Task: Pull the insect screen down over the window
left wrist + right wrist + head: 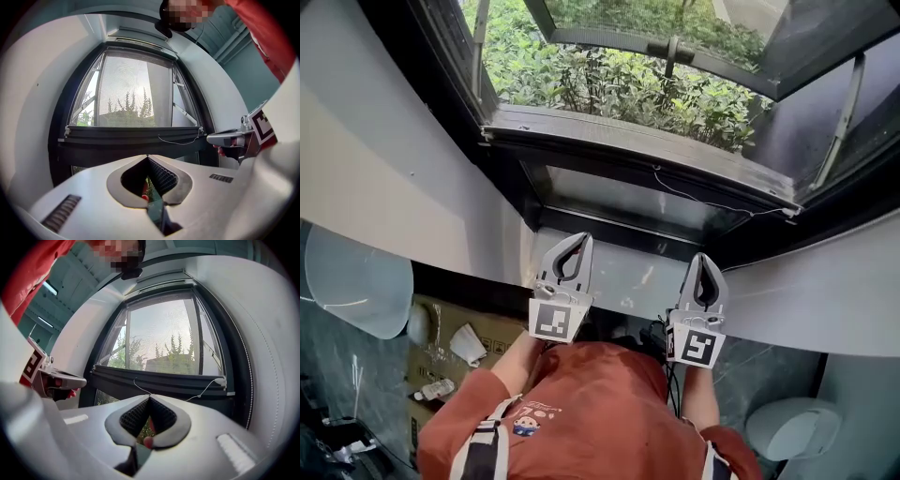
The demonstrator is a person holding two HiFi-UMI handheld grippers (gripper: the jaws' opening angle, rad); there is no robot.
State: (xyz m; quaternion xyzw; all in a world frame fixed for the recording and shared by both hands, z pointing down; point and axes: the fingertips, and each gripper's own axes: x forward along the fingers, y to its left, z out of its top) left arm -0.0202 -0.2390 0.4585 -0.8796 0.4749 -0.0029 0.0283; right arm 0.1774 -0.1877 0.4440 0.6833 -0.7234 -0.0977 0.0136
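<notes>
The window is framed in black, with an open sash and green shrubs beyond. A dark horizontal bar with white end caps crosses it, and a thin white cord hangs from that bar. It shows as the bar in the left gripper view and as the bar in the right gripper view. My left gripper and right gripper are side by side below the bar and short of it. Both are shut with nothing in them.
Curved white wall panels flank the window on both sides. A cardboard box with small items stands on the floor at the left. Round white shapes sit at the lower left and lower right.
</notes>
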